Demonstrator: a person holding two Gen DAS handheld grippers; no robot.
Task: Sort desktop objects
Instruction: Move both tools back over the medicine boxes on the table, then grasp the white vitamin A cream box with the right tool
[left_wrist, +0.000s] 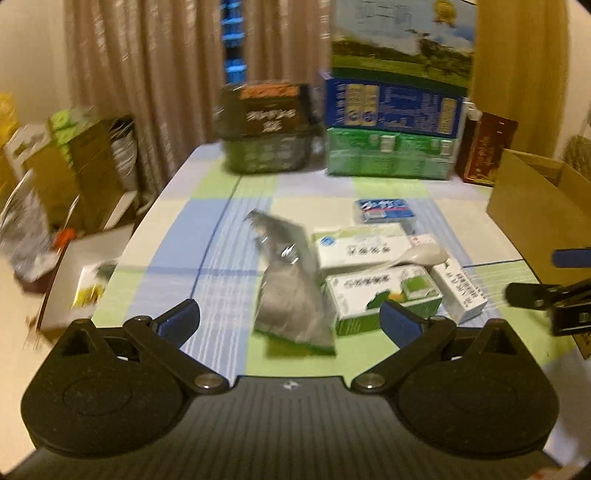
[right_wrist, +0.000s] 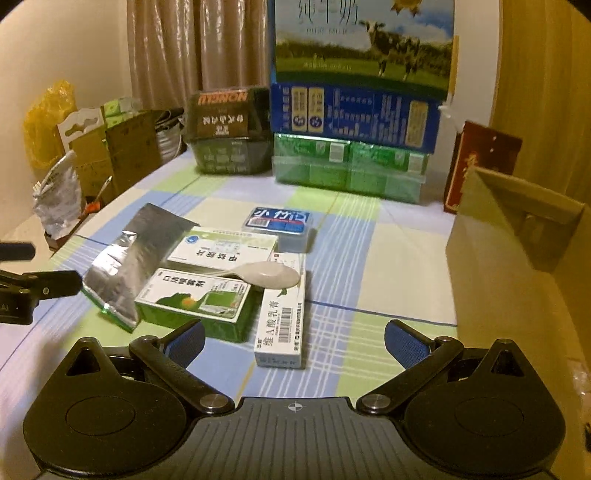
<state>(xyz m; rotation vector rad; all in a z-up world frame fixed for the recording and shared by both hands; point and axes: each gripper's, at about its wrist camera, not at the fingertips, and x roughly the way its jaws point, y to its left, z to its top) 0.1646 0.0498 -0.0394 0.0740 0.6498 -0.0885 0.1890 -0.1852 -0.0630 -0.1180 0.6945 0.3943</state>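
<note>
Lay ahead of both gaping, empty tongs, left gripper (left_wrist: 290, 319) and right gripper (right_wrist: 294, 341): white plastic spoon (right_wrist: 269, 275) atop small medicine boxes (right_wrist: 195, 299).

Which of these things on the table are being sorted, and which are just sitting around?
Likely being sorted:
- silver foil pouch
- white spoon
- green and white box
- white medicine box
- long white box
- small blue pack
- open cardboard box, probably the bin

Just lying about:
- stacked milk cartons
- dark basket
- curtain
</note>
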